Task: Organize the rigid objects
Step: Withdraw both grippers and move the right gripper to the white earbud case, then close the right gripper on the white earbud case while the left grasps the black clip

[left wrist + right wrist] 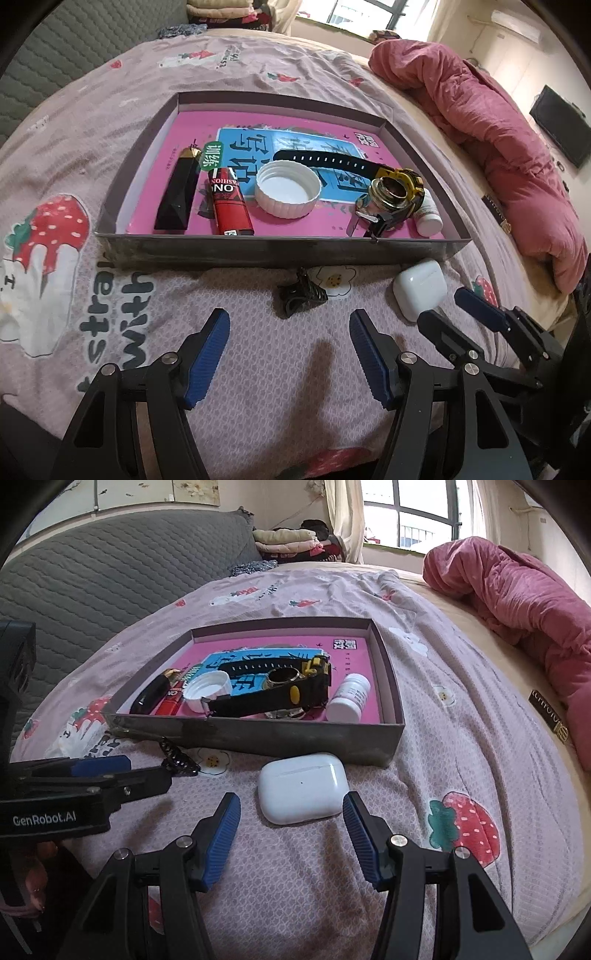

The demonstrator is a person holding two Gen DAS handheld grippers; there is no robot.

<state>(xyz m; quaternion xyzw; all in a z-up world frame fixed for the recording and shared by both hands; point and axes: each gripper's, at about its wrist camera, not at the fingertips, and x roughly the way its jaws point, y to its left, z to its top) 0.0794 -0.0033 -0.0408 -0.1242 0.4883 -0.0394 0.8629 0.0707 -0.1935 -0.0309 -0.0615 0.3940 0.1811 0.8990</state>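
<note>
**Both claws spread over bedspread, case and clip still outside the box**

R claw (291, 836): jaws spread wide, nothing between the blue ribbed pads (221, 843). White glossy rounded-rectangle earbud case (303, 788) lies at 12 o'clock from the claw, just beyond the fingertips, flat on the pink quilted bedspread w/ strawberry prints (461, 738), not touched. Case has a thin lid seam and a small dark dot on its front face. Its far edge sits just beside the near wall of the box.

L claw (290, 354): jaws also spread wide, empty. Small black plastic hair claw clip (301, 297) lies at 12 o'clock from it, just past the tips, apart from both pads, beside a flower print. From this view the white case (419, 290) is at approx 2 o'clock, w/ the R claw's fingers (480, 304) next to it.

Shallow grey cardboard box (258, 249) is further out at 12 o'clock. Inside, on a pink-and-blue printed book cover (192, 129), L to R: black faceted stick w/ gold tip (177, 195), red cylindrical lighter (231, 201), white ribbed plastic lid lying open side up (288, 188), black-strap watch w/ yellow casing (369, 166) draped over a small glass jar (388, 195), white pill bottle on its side (428, 218). Rolled pink quilt (498, 129) at 2 o'clock, well apart.
</note>
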